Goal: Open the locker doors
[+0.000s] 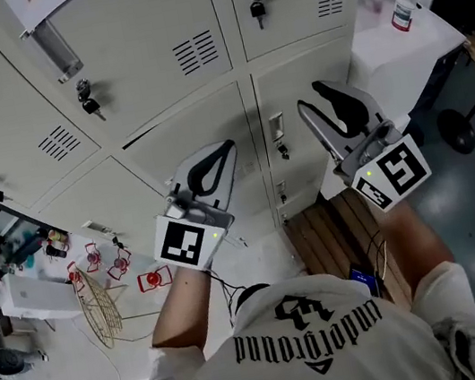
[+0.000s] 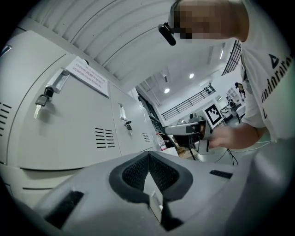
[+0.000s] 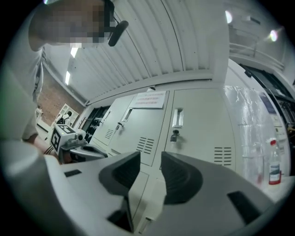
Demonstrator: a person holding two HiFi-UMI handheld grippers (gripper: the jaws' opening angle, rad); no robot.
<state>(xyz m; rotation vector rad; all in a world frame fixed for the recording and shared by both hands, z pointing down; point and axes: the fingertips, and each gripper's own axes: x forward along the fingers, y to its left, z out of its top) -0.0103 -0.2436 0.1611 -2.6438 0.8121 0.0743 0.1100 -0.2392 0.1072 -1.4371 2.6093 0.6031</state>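
Left gripper, centre frame: jaws closed tip to tip, empty. Right gripper, right of centre: jaws apart, nothing between. Both face the locker doors.

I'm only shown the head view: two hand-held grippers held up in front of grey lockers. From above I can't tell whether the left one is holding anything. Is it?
Observer: No. In the left gripper view, the left hand-held gripper has its jaws closed tip to tip, with nothing between them.
Visitor: And the other one?
Observer: The right gripper view shows the right hand-held gripper with its jaws apart and empty. Beyond the gap there are only the locker doors, ahead of it and untouched.
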